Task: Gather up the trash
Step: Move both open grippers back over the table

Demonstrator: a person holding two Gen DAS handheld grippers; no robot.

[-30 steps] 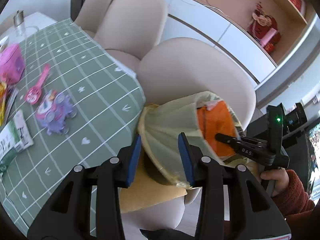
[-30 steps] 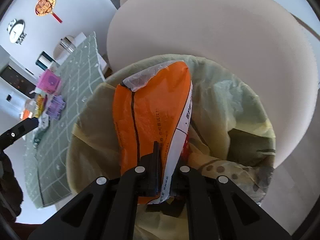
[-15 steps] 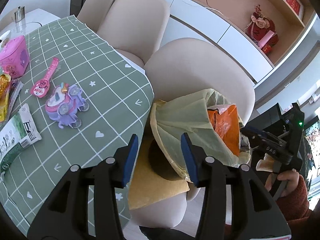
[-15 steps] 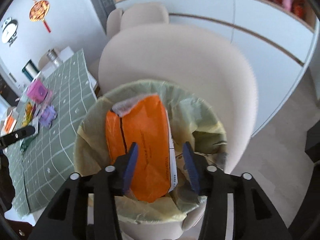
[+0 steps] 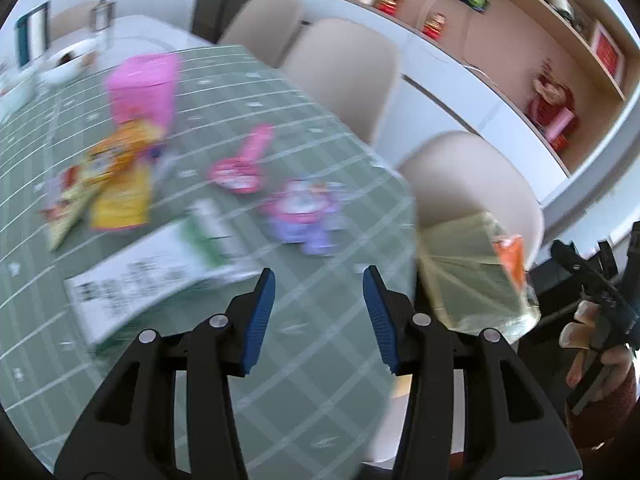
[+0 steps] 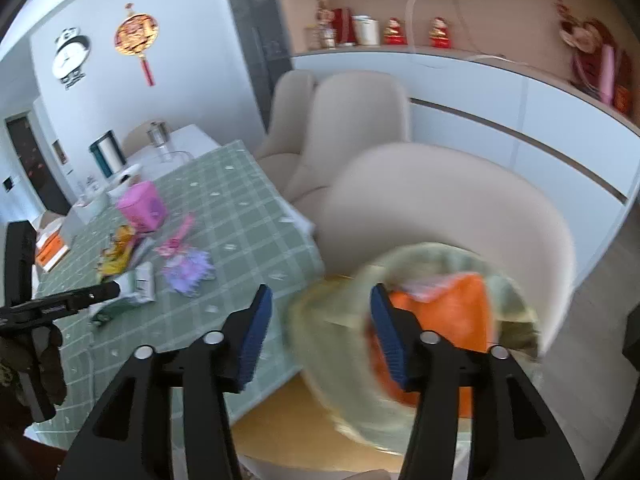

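Observation:
My left gripper [image 5: 319,276] is open and empty over the green checked tablecloth [image 5: 320,360], pointing down at a white and green wrapper [image 5: 160,268]. Beyond it lie yellow snack wrappers [image 5: 120,184]. To the right, a bin with a yellowish liner [image 5: 468,264] holds an orange bag [image 5: 510,260]. In the right wrist view my right gripper [image 6: 320,292] hangs above the bin liner [image 6: 328,320]. Its jaws are opening and nothing is between them. The orange bag [image 6: 452,312] lies in the bin behind the right finger. The wrappers [image 6: 140,284] show on the table at the left.
A purple toy [image 5: 304,216], a pink toy [image 5: 240,164] and a pink box [image 5: 144,88] share the table. The bin rests on a beige chair [image 5: 472,172] with a yellow cushion [image 6: 288,420]. More chairs and a white cabinet stand behind.
My right gripper opened, let the orange bag go into the bin and rose away from it. My left gripper swung from the bin's side over to the table.

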